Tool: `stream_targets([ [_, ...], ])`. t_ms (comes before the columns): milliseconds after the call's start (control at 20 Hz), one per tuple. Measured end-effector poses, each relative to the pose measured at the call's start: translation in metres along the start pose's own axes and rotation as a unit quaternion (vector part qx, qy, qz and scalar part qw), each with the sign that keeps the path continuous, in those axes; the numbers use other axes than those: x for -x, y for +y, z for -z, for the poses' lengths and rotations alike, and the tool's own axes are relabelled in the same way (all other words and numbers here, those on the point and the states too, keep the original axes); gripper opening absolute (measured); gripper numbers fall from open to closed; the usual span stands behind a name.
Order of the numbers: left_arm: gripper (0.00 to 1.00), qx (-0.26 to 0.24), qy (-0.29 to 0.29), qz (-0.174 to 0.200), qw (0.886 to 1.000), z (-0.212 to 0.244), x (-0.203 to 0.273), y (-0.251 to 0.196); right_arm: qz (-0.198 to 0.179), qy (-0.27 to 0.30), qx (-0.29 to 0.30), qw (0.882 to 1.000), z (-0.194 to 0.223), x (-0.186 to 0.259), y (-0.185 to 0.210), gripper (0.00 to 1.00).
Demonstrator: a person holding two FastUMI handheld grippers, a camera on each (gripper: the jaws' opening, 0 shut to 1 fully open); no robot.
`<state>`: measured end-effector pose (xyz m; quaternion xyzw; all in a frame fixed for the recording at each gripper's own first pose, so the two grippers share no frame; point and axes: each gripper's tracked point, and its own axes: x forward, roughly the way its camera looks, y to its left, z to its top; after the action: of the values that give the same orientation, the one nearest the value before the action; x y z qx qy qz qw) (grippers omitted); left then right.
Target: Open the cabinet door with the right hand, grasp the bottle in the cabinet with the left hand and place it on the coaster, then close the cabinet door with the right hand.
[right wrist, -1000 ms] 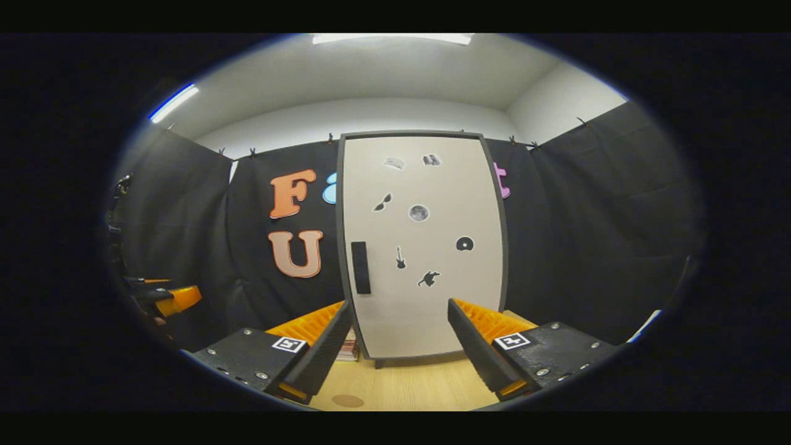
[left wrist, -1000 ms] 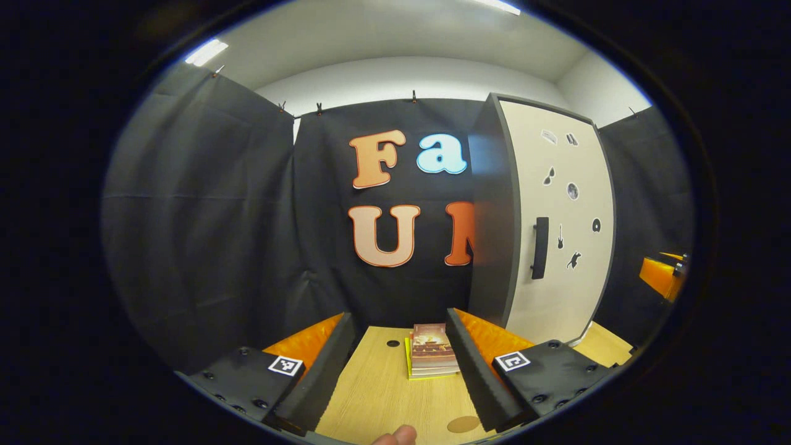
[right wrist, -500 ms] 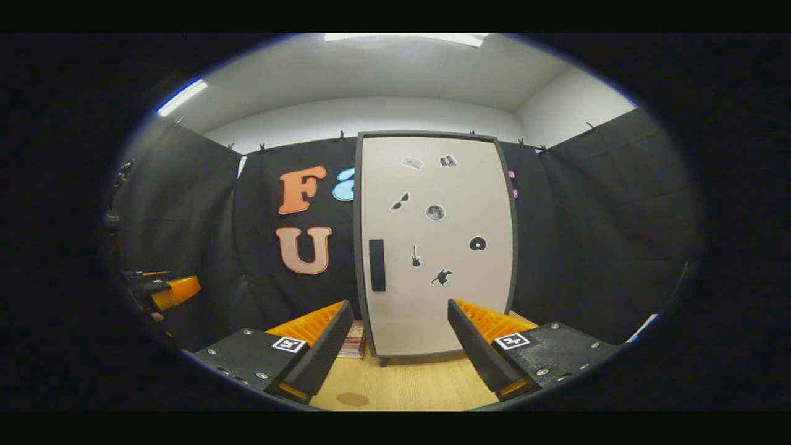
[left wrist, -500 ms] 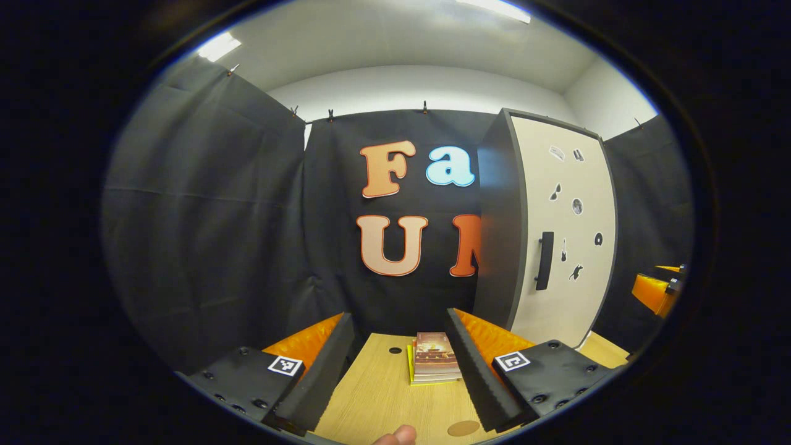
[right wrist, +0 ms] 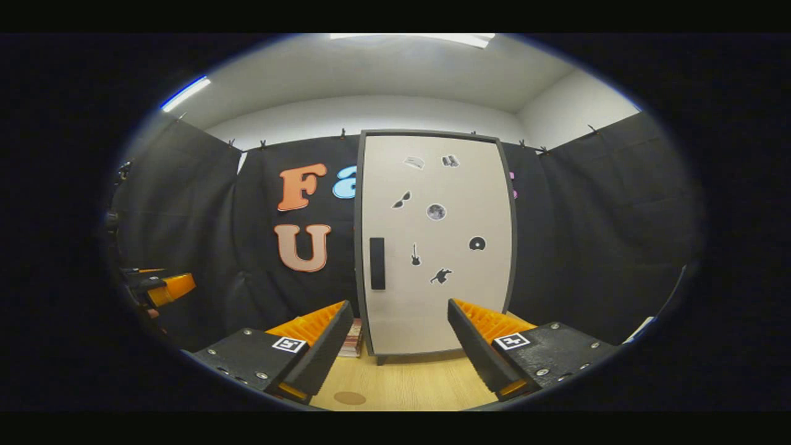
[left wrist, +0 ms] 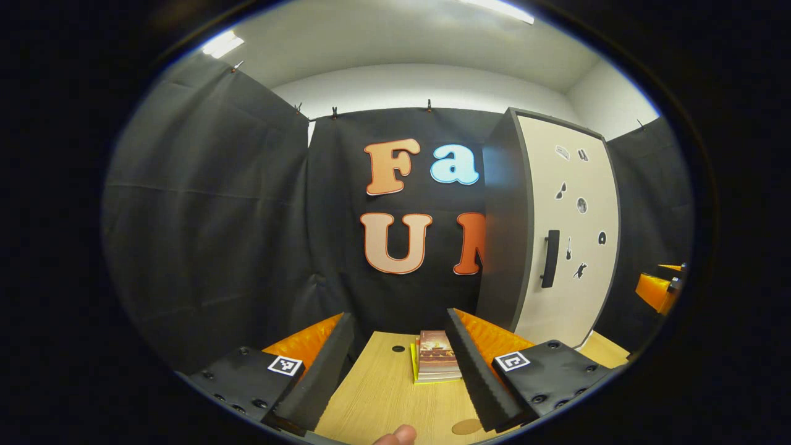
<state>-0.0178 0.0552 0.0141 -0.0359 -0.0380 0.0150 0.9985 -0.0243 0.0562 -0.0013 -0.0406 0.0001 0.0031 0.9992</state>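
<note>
Black cloth hangs on all sides of the booth under a white ceiling with strip lights, and a pale wooden table (left wrist: 383, 395) runs along the bottom of both views. In the left gripper view the left gripper (left wrist: 398, 361) sits at six o'clock with its jaws spread wide and nothing between the fingers; a fingertip (left wrist: 395, 436) of the person shows at the very bottom edge. Between those fingers, farther back on the table, lies a small stack of books (left wrist: 437, 364), and a round brown coaster (left wrist: 466, 426) lies on the wood at about five o'clock, partly behind the right-hand finger. The cabinet (left wrist: 550, 232) stands at three o'clock in this view, dark on its side and pale on its front, its door shut with a black handle (left wrist: 549, 259) on it. In the right gripper view the right gripper (right wrist: 401, 346) is also at six o'clock, jaws wide and empty, well apart from the cabinet door (right wrist: 435, 247), which faces it at the centre, closed, with small dark stickers on it and the handle at nine o'clock on the panel. The coaster also shows at six o'clock, and the books peek out just left of the cabinet's foot. The bottle is hidden behind the closed door.
</note>
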Motion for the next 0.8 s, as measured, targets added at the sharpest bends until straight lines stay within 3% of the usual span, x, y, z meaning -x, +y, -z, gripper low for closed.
stream_targets([
  [450, 0.97, -0.002, 0.013, 0.008, 1.0, 0.015, -0.017, 0.006, 0.006, 0.008, -0.004, 1.0, 0.007, -0.024, 0.009, 0.95],
  [800, 0.98, 0.002, 0.023, 0.001, 1.0, 0.029, -0.042, 0.015, -0.012, 0.007, -0.014, 1.0, 0.0, -0.11, 0.026, 0.95],
])
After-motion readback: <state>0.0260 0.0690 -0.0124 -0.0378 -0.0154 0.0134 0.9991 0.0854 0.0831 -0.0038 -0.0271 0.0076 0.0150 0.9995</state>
